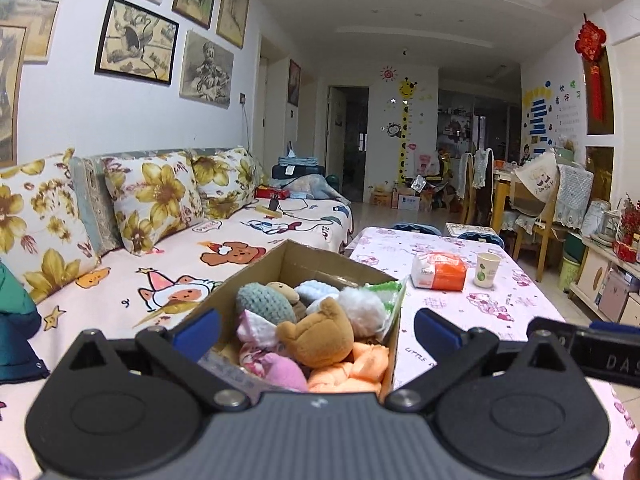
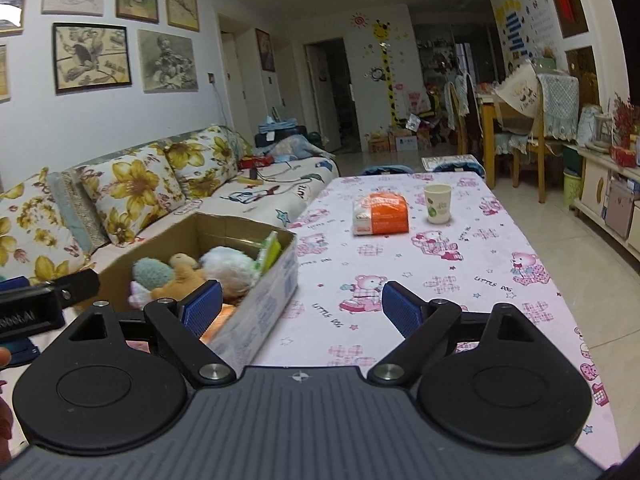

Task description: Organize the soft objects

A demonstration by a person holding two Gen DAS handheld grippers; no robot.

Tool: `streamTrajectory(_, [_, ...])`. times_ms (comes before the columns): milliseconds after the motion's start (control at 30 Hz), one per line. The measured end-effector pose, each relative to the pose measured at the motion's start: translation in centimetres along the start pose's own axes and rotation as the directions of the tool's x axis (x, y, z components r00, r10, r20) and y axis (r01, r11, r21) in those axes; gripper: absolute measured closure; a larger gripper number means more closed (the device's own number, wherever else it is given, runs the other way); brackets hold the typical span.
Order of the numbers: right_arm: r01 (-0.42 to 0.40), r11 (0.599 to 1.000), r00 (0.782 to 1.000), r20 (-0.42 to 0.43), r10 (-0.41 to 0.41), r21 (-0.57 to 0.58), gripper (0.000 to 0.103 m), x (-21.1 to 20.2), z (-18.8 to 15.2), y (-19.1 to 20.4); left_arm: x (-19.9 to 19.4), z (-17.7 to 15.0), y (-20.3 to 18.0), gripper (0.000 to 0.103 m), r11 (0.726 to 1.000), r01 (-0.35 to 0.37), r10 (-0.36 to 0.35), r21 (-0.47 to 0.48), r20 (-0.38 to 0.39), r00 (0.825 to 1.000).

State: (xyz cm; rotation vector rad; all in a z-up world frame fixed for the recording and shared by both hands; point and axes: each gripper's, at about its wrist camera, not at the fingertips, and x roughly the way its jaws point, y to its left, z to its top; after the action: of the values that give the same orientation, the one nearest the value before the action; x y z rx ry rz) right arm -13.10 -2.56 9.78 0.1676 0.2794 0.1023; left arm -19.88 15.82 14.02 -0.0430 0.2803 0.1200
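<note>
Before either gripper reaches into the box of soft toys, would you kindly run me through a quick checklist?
1. Left gripper open, holding nothing: ok.
2. Right gripper open, holding nothing: ok.
3. Cardboard box top open, toys reachable: ok.
4. Brown plush bear on top of the pile, uncovered: ok.
5. Paper cup and orange packet stand apart from the box: ok.
6. Destination for the toys: cannot tell.
</note>
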Motion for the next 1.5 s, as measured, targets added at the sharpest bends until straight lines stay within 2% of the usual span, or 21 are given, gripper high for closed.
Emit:
streamTrajectory(300, [-0.028,0.999,0.999,0.024,0.028,-0.025,0.000,-3.0,0.0,2.1,-3.0,-0.1,1.3,0.001,1.000,-0.001,0.001,0.005,0.040,0.999])
streamTrajectory(633, [-0.051,0.997,0.999,0.013,0.052,-0.065,0.000,-3.4,-0.6,3.6,-4.5,-0.8,2.6,0.001,1.000,-0.024,0.024,0.010,0.044,0.999])
streamTrajectory(1500, [-0.066,0.993,0.998,-0.027,0.063,-0.099,0.000,-2.5,-1.3,3.4,-3.5,-2.2,2.8,0.001,0.997,-0.062,0.061,0.037,0.008,0.998])
